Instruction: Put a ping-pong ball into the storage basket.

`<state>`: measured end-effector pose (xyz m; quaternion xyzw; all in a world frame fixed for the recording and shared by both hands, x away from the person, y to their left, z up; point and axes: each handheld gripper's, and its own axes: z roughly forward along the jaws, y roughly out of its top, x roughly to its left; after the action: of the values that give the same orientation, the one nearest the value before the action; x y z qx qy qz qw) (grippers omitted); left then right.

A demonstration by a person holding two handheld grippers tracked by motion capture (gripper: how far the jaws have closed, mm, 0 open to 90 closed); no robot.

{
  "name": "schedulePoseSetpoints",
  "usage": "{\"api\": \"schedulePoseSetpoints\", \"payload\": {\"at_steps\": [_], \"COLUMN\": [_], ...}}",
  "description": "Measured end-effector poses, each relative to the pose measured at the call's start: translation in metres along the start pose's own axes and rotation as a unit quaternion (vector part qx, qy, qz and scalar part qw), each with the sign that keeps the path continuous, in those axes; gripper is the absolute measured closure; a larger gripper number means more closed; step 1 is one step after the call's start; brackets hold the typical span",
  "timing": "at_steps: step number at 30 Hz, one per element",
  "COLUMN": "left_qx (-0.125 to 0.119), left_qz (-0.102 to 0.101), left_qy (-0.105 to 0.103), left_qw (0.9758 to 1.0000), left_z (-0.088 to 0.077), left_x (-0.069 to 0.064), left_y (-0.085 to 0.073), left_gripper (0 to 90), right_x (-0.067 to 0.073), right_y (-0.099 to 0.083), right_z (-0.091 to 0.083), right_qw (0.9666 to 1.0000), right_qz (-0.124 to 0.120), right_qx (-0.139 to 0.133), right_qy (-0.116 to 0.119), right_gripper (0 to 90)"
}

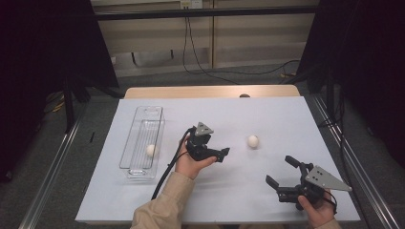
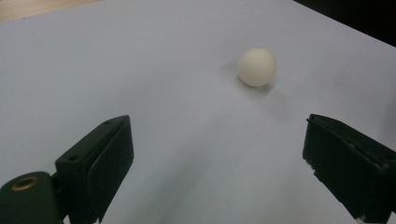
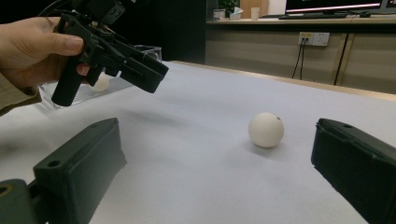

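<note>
A white ball (image 1: 253, 141) lies loose on the pale sheet, right of centre; I also see the ball (image 2: 257, 66) ahead in the left gripper view and the ball (image 3: 265, 129) in the right gripper view. A second white ball (image 1: 152, 150) rests inside the clear tray (image 1: 141, 112) at the left. My left gripper (image 1: 223, 153) hovers over the middle of the table, pointing right toward the loose ball, jaws open and empty. My right gripper (image 1: 282, 171) sits near the front right, jaws open and empty, well short of the ball. The left gripper (image 3: 154, 77) shows in the right gripper view.
The pale sheet (image 1: 267, 114) covers most of the wooden table (image 1: 210, 91). Dark curtains stand at both sides, and cables (image 1: 200, 62) lie on the floor beyond the far edge. Metal rails run along the left and right of the table.
</note>
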<state>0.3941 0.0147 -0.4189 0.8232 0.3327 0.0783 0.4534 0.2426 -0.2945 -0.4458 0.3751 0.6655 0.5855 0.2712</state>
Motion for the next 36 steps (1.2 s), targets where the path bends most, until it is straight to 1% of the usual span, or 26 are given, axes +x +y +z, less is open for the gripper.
{"api": "schedulePoseSetpoints", "payload": {"at_steps": [2, 5, 7, 9, 12, 16, 17, 20, 27, 29, 31, 32, 36], "left_qx": [0.003, 0.000, 0.001, 0.000, 0.003, 0.001, 0.004, 0.004, 0.005, 0.005, 0.007, 0.006, 0.009], "left_qz": [0.004, 0.002, 0.004, 0.000, 0.003, 0.001, 0.004, 0.002, 0.007, 0.003, 0.006, 0.003, 0.006], "left_qy": [0.000, 0.000, 0.000, -0.002, -0.003, -0.003, -0.005, -0.007, -0.006, -0.007, -0.006, -0.006, -0.006], "left_qw": [1.0000, 1.0000, 1.0000, 1.0000, 1.0000, 1.0000, 1.0000, 1.0000, 0.9999, 1.0000, 0.9999, 1.0000, 0.9999], "left_z": [0.001, 0.002, 0.004, 0.005, 0.007, 0.011, 0.012, 0.014, 0.019, 0.020, 0.021, 0.022, 0.024], "left_x": [0.000, -0.001, -0.002, -0.002, -0.002, -0.004, -0.004, -0.006, -0.007, -0.007, -0.007, -0.007, -0.008], "left_y": [0.000, 0.001, 0.002, 0.002, 0.003, 0.004, 0.004, 0.005, 0.006, 0.005, 0.005, 0.005, 0.006], "left_gripper": [8.8, 8.8, 8.8, 8.8, 8.8, 8.8, 8.8, 8.8, 8.8, 8.8, 8.8, 8.9, 8.9], "right_x": [0.000, 0.000, 0.000, 0.000, 0.000, 0.000, 0.000, 0.000, 0.000, 0.000, 0.000, 0.000, 0.000], "right_y": [0.000, 0.000, 0.000, 0.000, 0.000, 0.000, 0.000, 0.000, 0.000, 0.000, 0.000, 0.000, 0.000], "right_z": [0.000, 0.000, 0.000, 0.000, 0.000, 0.000, 0.000, 0.000, 0.000, 0.000, 0.000, 0.000, 0.000], "right_qw": [1.0000, 1.0000, 1.0000, 1.0000, 1.0000, 1.0000, 1.0000, 1.0000, 1.0000, 1.0000, 1.0000, 1.0000, 1.0000], "right_qz": [0.000, 0.002, 0.002, 0.002, 0.002, 0.001, 0.002, 0.002, 0.002, 0.002, 0.002, 0.002, 0.003], "right_qx": [0.000, -0.001, -0.001, -0.001, -0.001, -0.001, -0.001, -0.001, 0.000, -0.001, 0.000, 0.000, 0.000], "right_qy": [0.000, 0.000, 0.000, 0.000, 0.000, 0.000, 0.000, 0.000, 0.000, 0.000, 0.000, 0.000, 0.000], "right_gripper": [1.4, 1.4, 1.4, 1.4, 1.4, 1.4, 1.4, 1.4, 1.4, 1.4, 1.4, 1.4, 1.4]}}
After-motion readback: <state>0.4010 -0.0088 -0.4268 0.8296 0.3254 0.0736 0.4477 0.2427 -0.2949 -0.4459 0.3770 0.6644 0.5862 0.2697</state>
